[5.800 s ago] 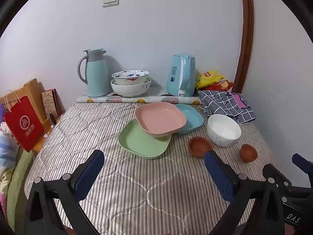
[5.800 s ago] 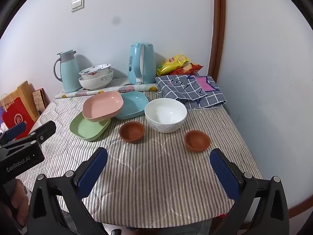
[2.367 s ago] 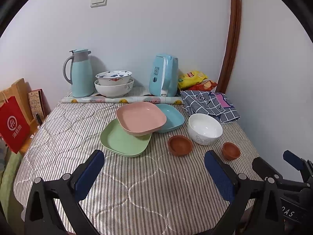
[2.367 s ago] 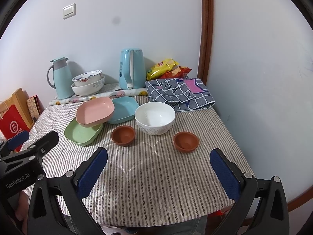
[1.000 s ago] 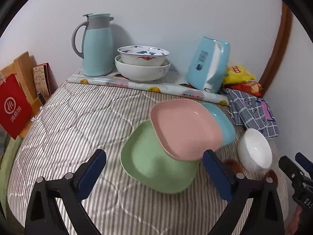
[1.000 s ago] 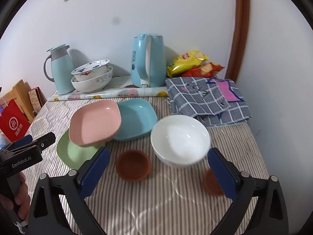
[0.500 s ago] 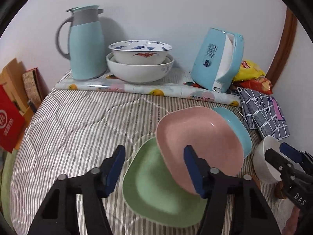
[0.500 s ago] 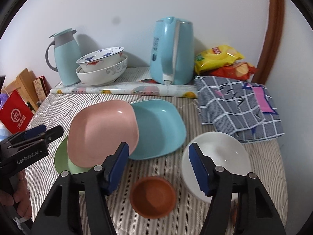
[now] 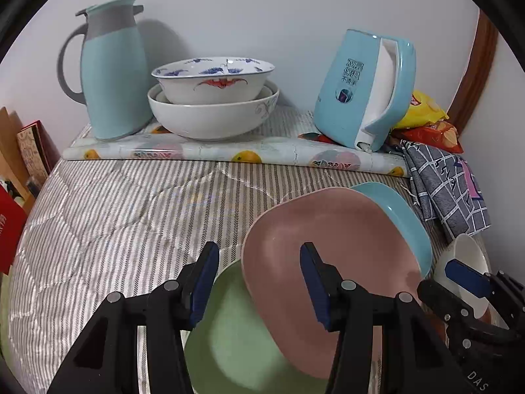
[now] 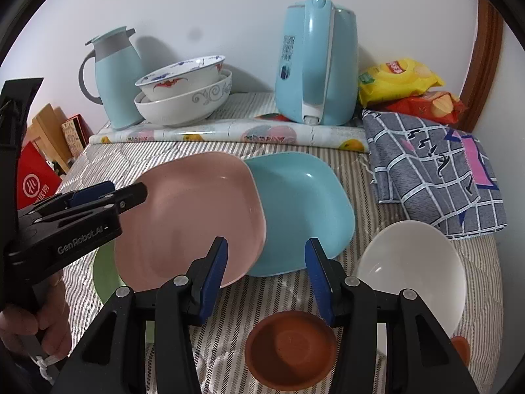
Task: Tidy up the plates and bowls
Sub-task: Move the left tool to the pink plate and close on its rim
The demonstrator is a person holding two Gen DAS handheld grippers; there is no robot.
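Note:
A pink plate [image 9: 328, 262] [image 10: 190, 216] lies tilted across a green plate [image 9: 242, 344] [image 10: 105, 269] and a blue plate [image 9: 403, 223] [image 10: 305, 210]. A white bowl [image 10: 413, 269] [image 9: 469, 262] and a small brown bowl [image 10: 292, 354] sit in front. My left gripper [image 9: 259, 279] is open, its jaws either side of the pink plate's left rim. It shows in the right wrist view [image 10: 108, 193] at that rim. My right gripper [image 10: 265, 269] is open just in front of the pink and blue plates' near edges, and shows in the left wrist view [image 9: 466, 275].
At the back stand a blue thermos [image 9: 111, 75], two stacked ceramic bowls [image 9: 213, 98], a blue kettle [image 9: 367, 92], a rolled mat [image 9: 229, 156], snack bags [image 10: 400, 78] and a checked cloth [image 10: 433, 170]. A second brown bowl [image 10: 459, 348] lies at the right. Red bag [image 10: 32, 184] beside the table.
Both grippers have moved forward and down to the plates, and their jaws have narrowed from wide open. The left one now straddles the pink plate's rim.

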